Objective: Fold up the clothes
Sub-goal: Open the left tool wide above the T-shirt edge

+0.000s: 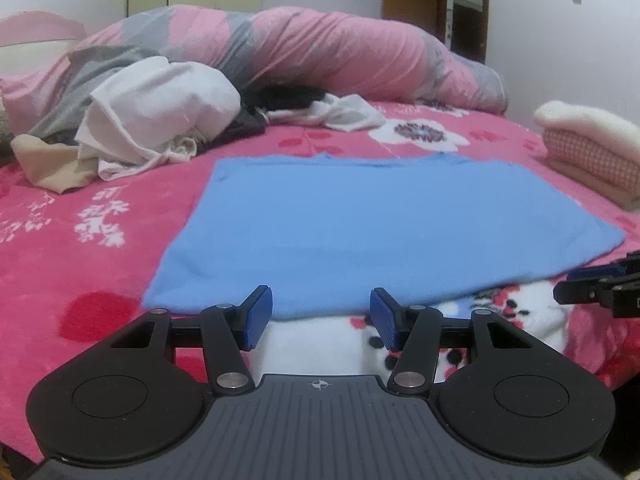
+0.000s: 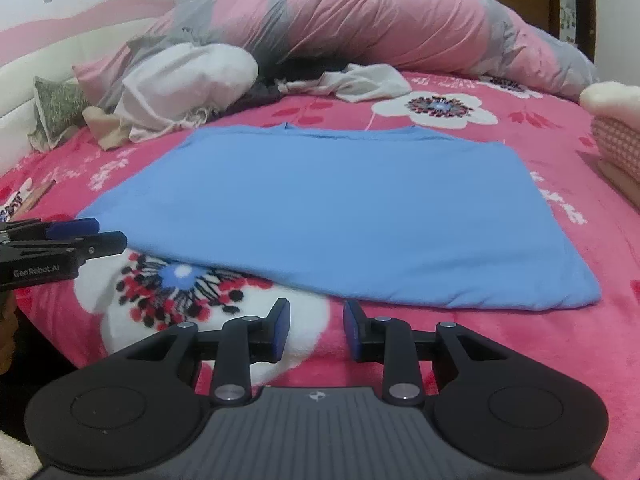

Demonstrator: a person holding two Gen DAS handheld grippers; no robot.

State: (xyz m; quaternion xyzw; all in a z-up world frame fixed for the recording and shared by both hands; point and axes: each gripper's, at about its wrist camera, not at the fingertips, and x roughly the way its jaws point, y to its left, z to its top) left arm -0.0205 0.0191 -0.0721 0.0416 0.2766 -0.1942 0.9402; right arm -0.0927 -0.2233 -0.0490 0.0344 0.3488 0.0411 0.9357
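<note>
Blue shirt [image 1: 360, 220] flat on bed [image 1: 80, 240], seemingly folded. Left claw [image 1: 321, 318] and right claw [image 2: 316, 330] both apart, empty, near its front edge.

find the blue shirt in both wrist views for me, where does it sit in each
Left wrist view: the blue shirt lies flat mid-frame, its near edge just beyond the left gripper.
Right wrist view: the blue shirt fills the centre, ahead of the right gripper.
Shared landmark: the white clothes pile sits beyond the shirt's far left corner in both.
</note>
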